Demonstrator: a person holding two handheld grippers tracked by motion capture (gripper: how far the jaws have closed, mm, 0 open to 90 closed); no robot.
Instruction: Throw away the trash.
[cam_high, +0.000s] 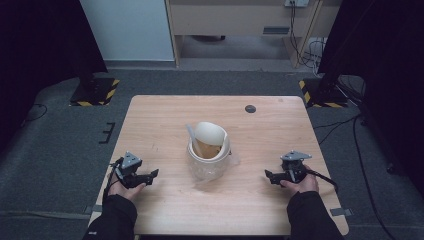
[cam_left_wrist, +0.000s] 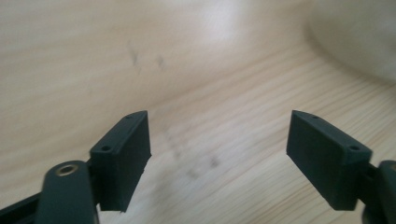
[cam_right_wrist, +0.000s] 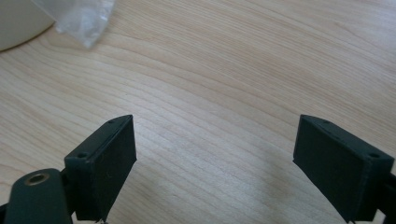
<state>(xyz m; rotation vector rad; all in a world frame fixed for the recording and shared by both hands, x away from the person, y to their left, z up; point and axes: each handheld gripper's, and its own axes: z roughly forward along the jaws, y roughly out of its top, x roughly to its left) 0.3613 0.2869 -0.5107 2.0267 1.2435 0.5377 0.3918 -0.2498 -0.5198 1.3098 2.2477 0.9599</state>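
On the left of the wooden bench (cam_high: 165, 115), the left gripper (cam_high: 153, 174) sits low over the wood in the person's left hand (cam_high: 125, 189), pointing toward the middle. In the left gripper view its fingers (cam_left_wrist: 122, 161) stand wide apart with only bare, faintly smudged wood between them, and a pale blurred curve at the upper right edge is cut off by the frame.

At the middle of the bench stands a clear jar (cam_high: 207, 162), well apart from both grippers. Inside it is a roll of cream paper (cam_high: 211, 136) that rises above the rim and curls open at the top; a browner patch shows lower inside, too small to make out. A thin pale strip sticks up at the jar's left rim. Crumpled clear plastic (cam_high: 233, 159) lies against the jar's right side. A small dark round spot (cam_high: 250, 108) marks the bench farther back.

On the right, the right gripper (cam_high: 268, 174) rests in the right hand (cam_high: 301, 185), also pointing inward. In the right gripper view its fingers (cam_right_wrist: 103, 163) are spread wide over bare wood; the plastic (cam_right_wrist: 84, 18) and a pale rounded edge show at the upper left, both cut off.

Nothing stands between either gripper and the jar.
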